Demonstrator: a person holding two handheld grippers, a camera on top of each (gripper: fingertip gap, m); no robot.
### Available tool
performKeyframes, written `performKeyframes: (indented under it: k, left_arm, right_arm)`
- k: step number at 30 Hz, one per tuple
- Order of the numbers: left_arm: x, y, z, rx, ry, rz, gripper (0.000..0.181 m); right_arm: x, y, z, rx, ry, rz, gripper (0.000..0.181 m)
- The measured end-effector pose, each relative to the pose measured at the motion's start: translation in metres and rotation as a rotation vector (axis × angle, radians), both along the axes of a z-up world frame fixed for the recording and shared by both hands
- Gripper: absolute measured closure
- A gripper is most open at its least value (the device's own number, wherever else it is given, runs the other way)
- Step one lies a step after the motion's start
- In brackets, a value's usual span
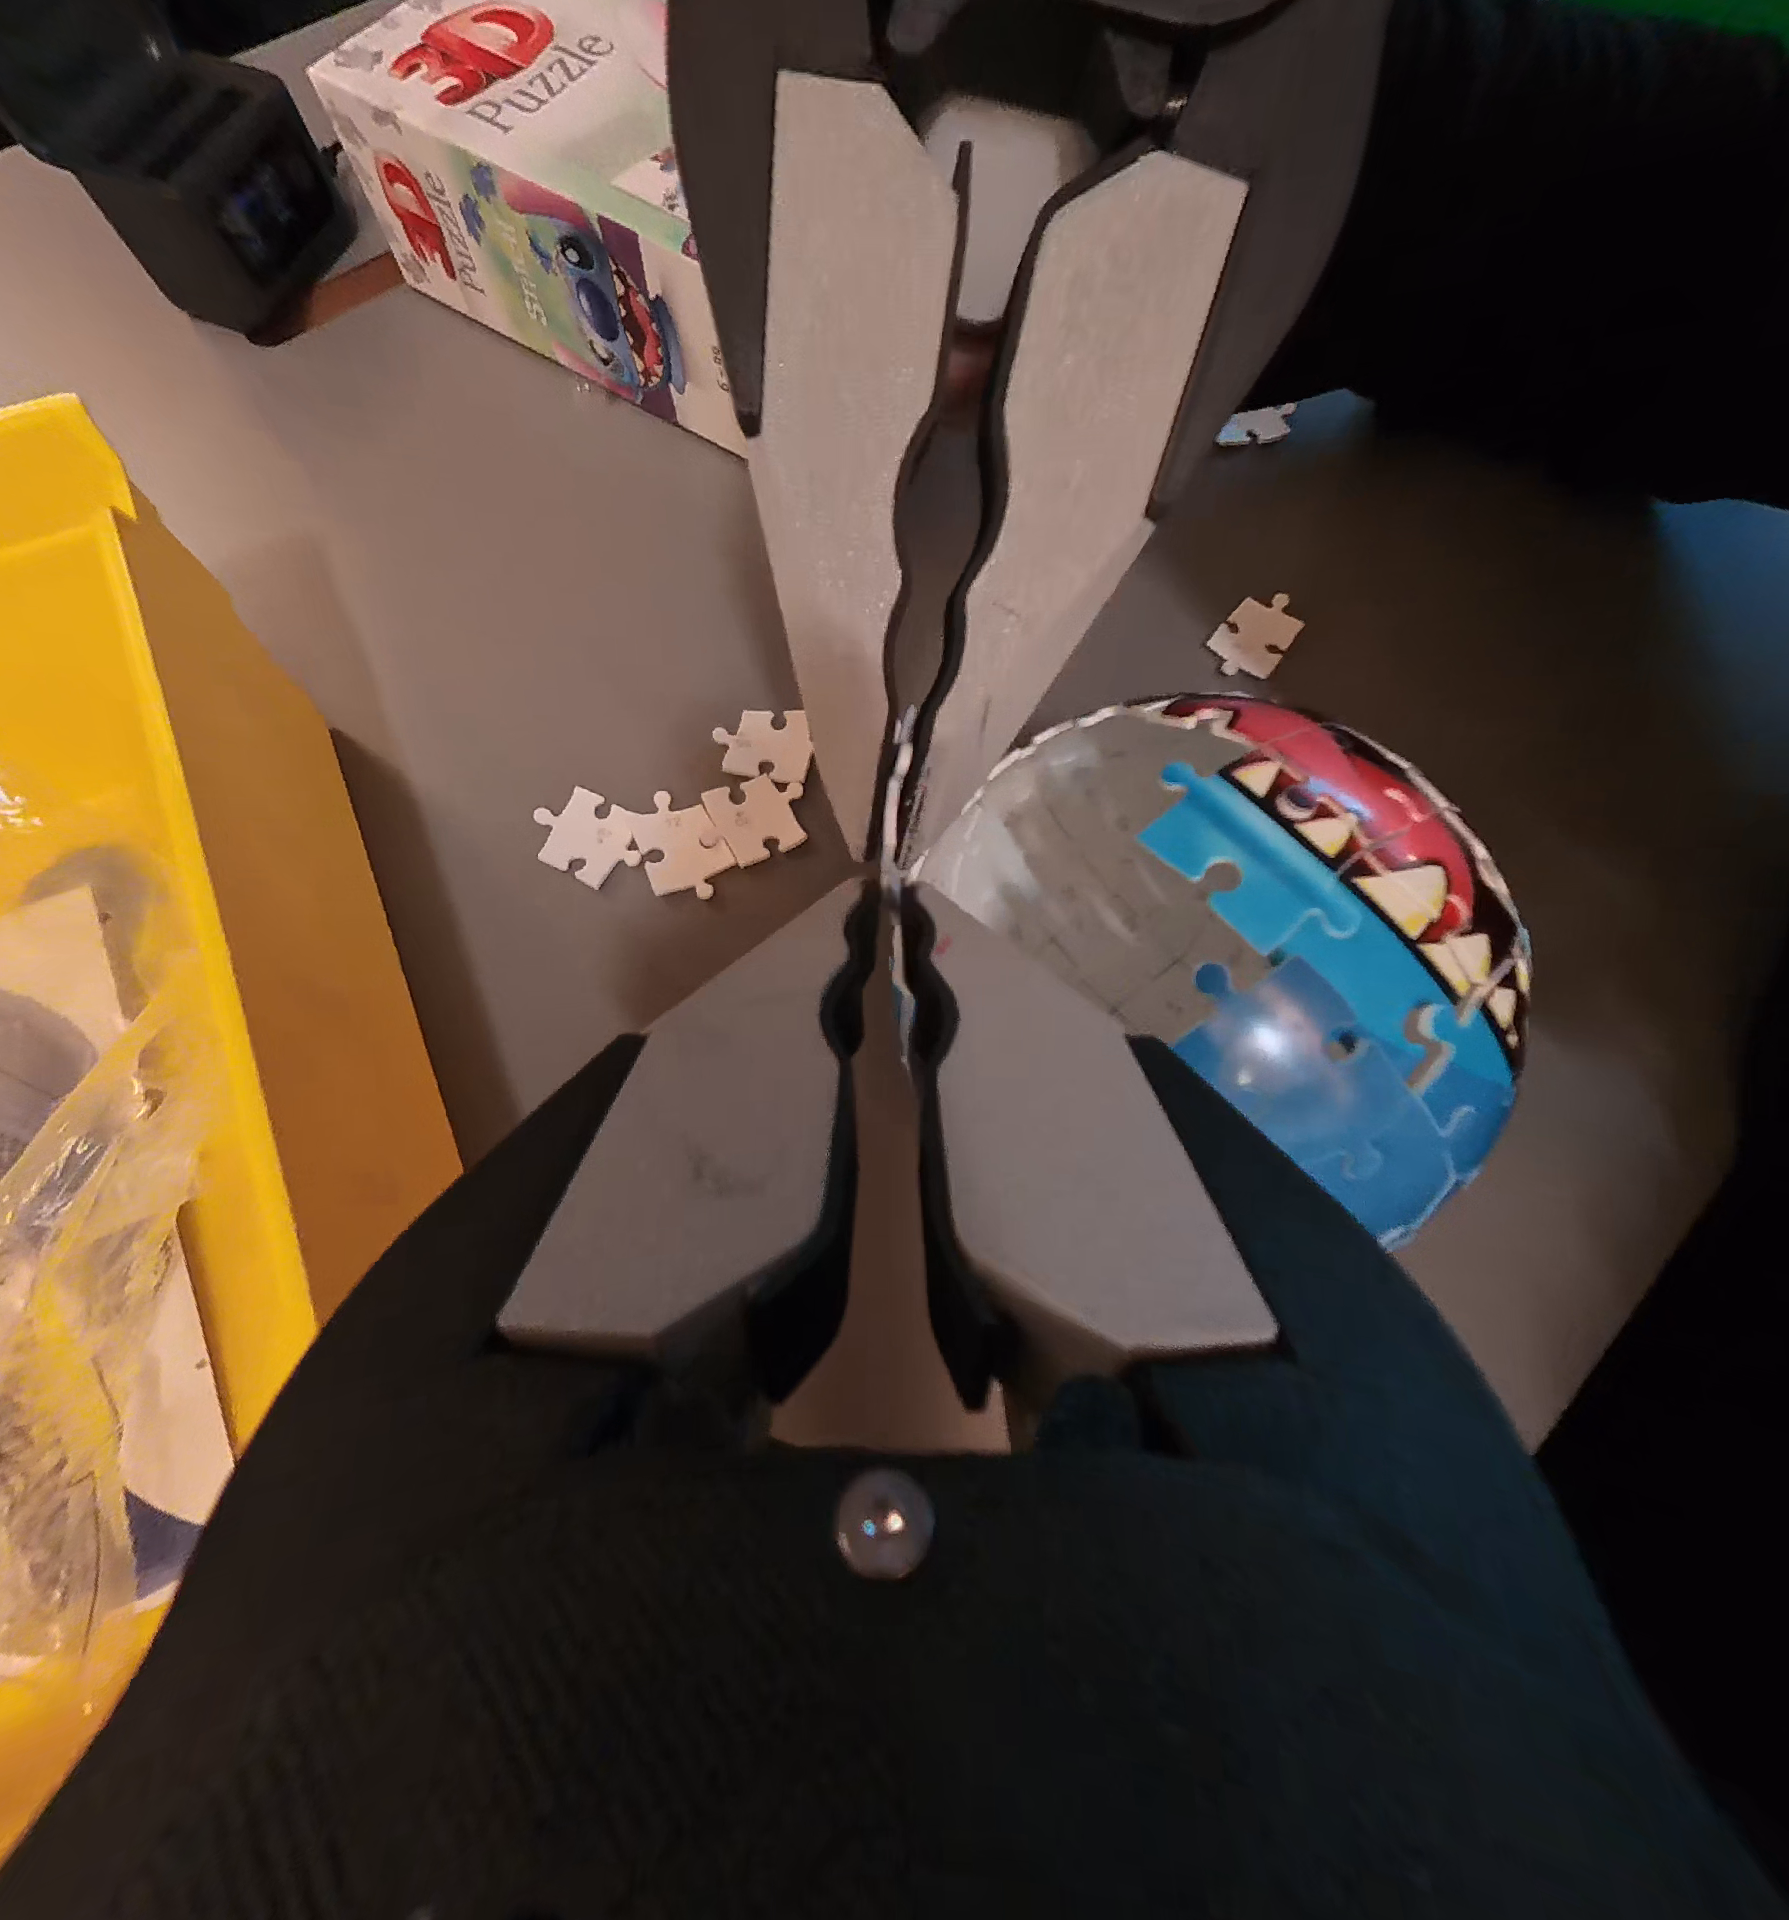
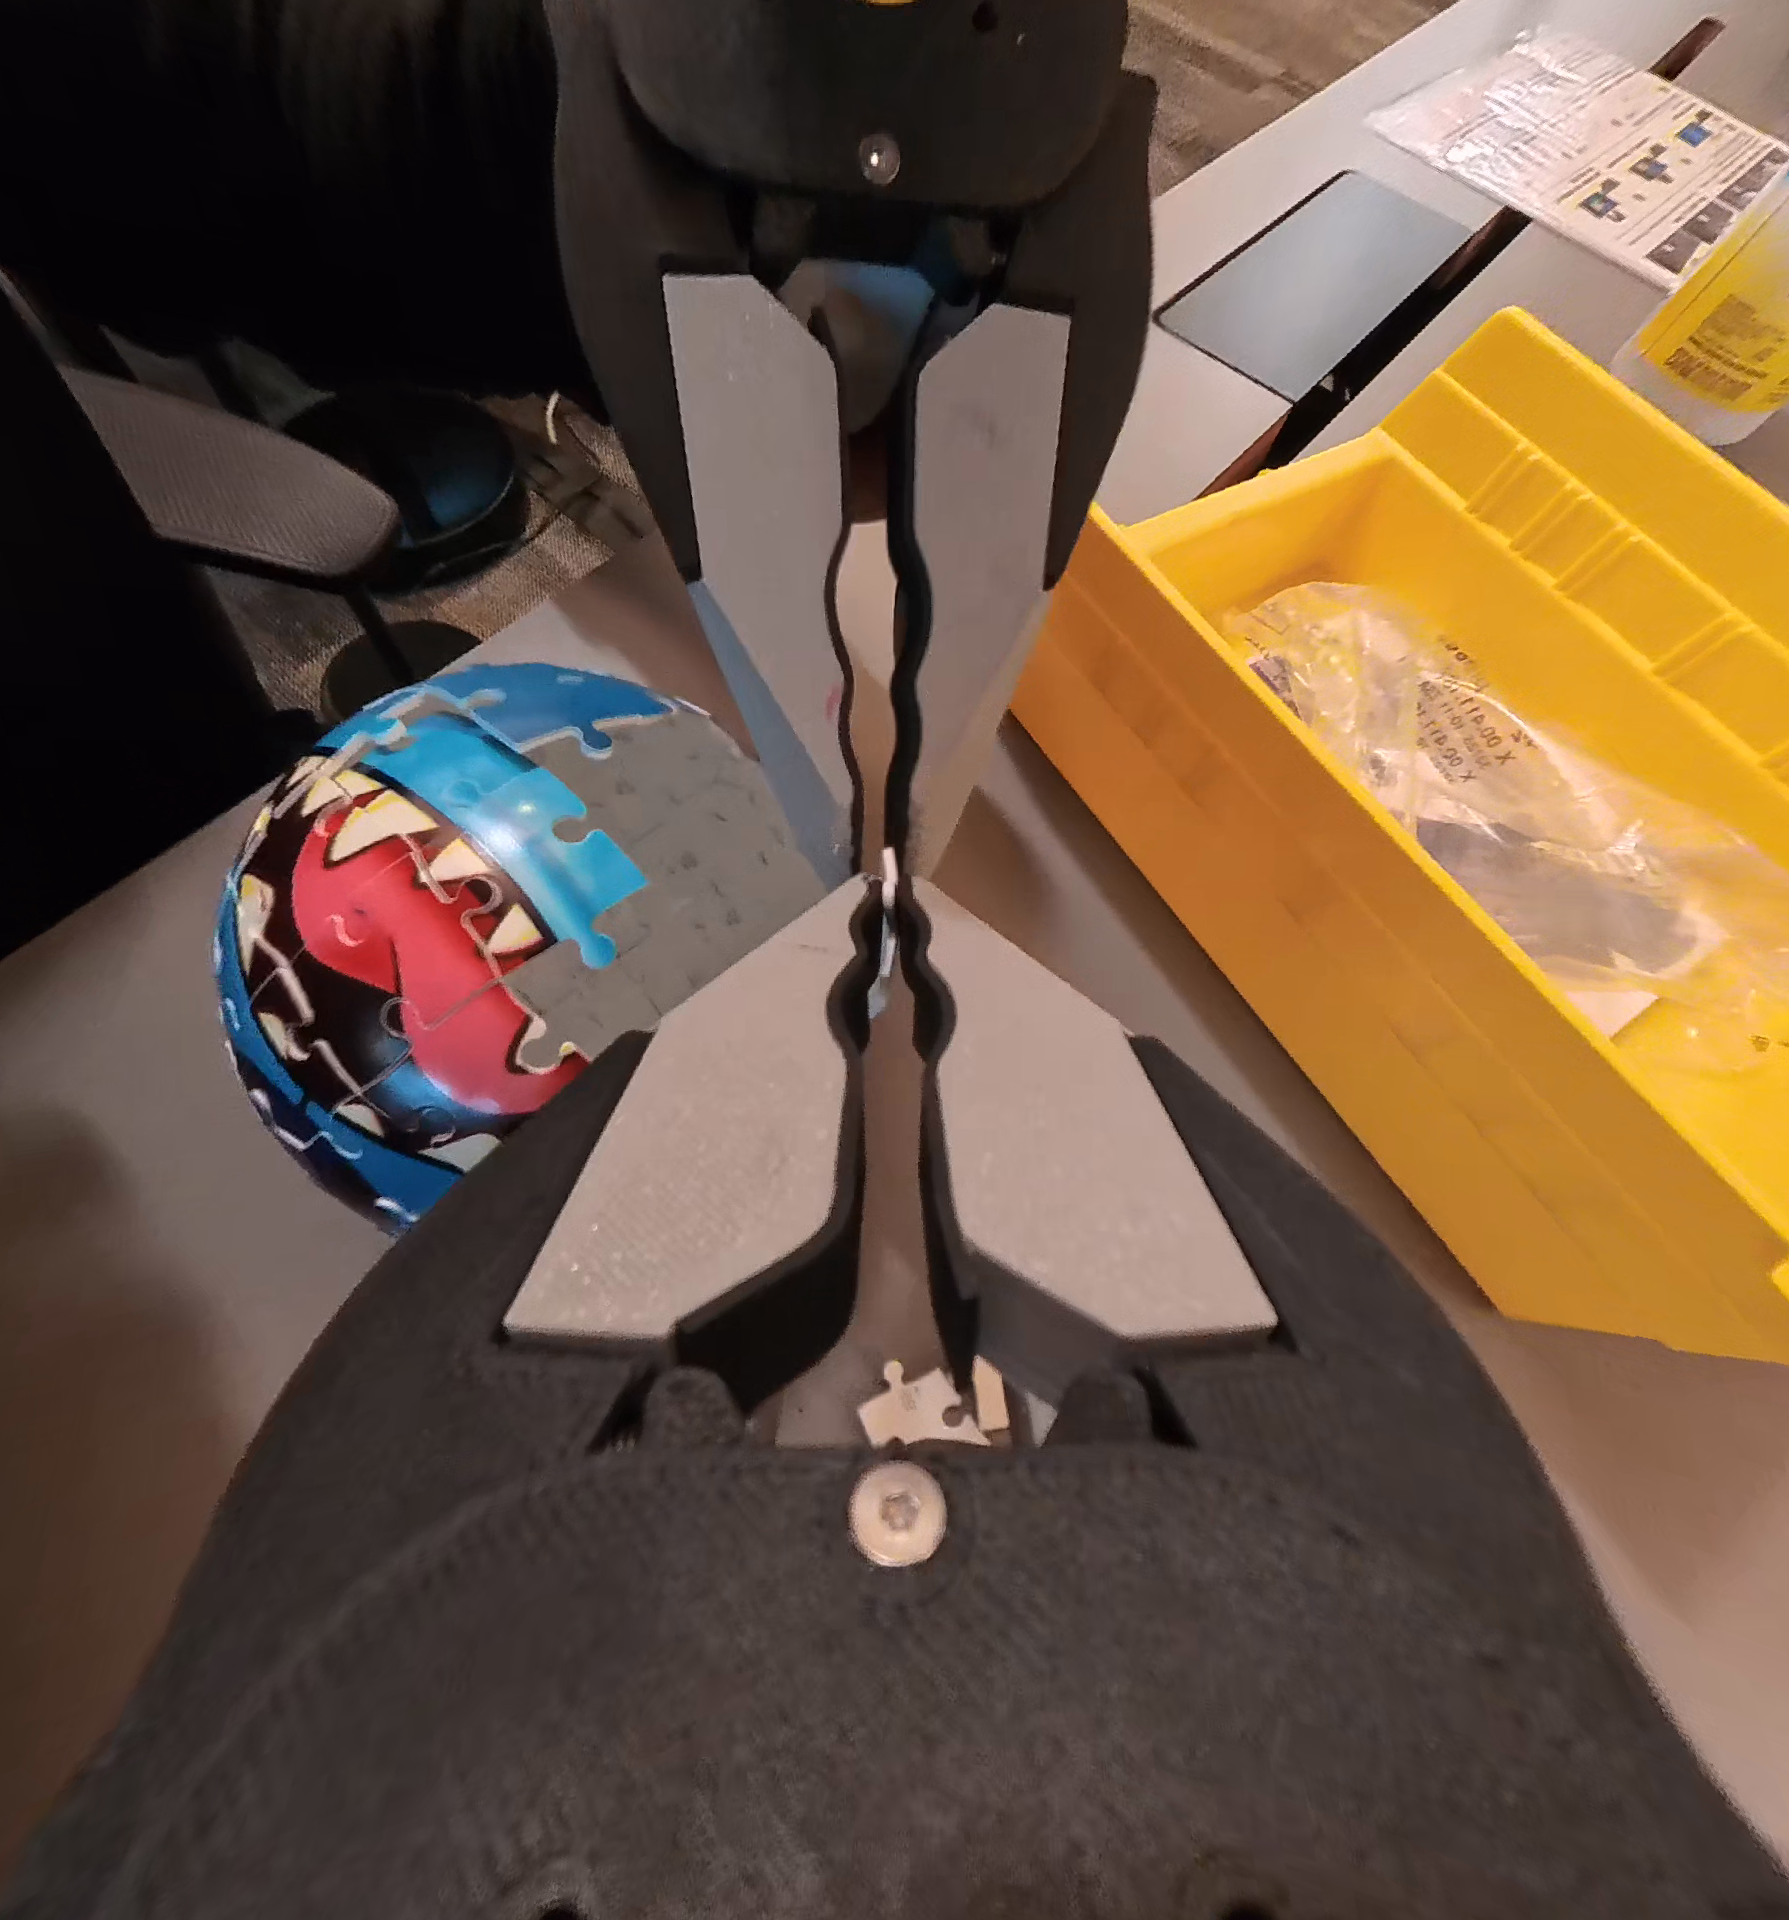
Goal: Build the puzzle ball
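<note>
The partly built puzzle ball (image 1: 1285, 935), blue with a red toothed mouth and a bare grey-clear patch, rests on the grey table (image 1: 516, 582); it also shows in the right wrist view (image 2: 433, 935). My left gripper (image 1: 882, 896) and right gripper (image 1: 890, 844) meet tip to tip just left of the ball. Both are shut on one thin puzzle piece (image 1: 900, 940), seen edge-on. In the right wrist view the right gripper (image 2: 885, 902) and left gripper (image 2: 879, 847) pinch the same piece (image 2: 885, 935).
Several loose white pieces (image 1: 682, 821) lie on the table, one more (image 1: 1256, 634) beyond the ball. A yellow bin (image 1: 142, 727) holding a plastic bag (image 2: 1534, 810) stands beside. The puzzle box (image 1: 516, 208) and a black device (image 1: 194, 177) sit at the back. Left and right tips are no more than a few centimetres apart. The black device (image 1: 194, 177) is about equally far from each gripper, around 40 cm.
</note>
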State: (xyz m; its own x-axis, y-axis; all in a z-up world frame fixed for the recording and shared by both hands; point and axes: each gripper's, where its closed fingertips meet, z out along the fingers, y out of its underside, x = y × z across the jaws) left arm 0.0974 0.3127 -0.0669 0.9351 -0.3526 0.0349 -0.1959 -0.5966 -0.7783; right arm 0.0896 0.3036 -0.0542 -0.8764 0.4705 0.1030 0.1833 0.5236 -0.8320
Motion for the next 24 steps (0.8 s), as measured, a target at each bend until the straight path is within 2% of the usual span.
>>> performKeyframes:
  k: [6, 10, 13, 18, 20, 24]
  left_arm:
    - [-0.003, 0.004, 0.002, 0.054, 0.038, 0.009, 0.180]
    - [-0.005, 0.004, 0.007, 0.094, -0.046, 0.018, 0.181]
    - [-0.005, 0.004, 0.006, 0.111, -0.076, 0.028, 0.181]
    - [0.000, 0.001, -0.004, 0.058, -0.052, 0.011, 0.180]
    - [0.000, 0.002, 0.002, 0.076, -0.045, 0.008, 0.173]
    - [-0.002, 0.005, 0.012, 0.095, -0.028, 0.020, 0.174]
  right_arm:
    - [-0.004, 0.000, 0.004, -0.027, -0.017, -0.037, 0.181]
    - [-0.006, 0.006, 0.008, -0.063, -0.035, -0.051, 0.170]
    - [-0.003, 0.004, 0.008, -0.106, -0.070, -0.031, 0.180]
    - [-0.002, 0.002, -0.003, -0.045, -0.099, -0.031, 0.181]
    - [-0.001, 0.003, -0.005, -0.028, -0.124, -0.043, 0.181]
    - [-0.001, 0.004, -0.002, -0.031, -0.128, -0.062, 0.181]
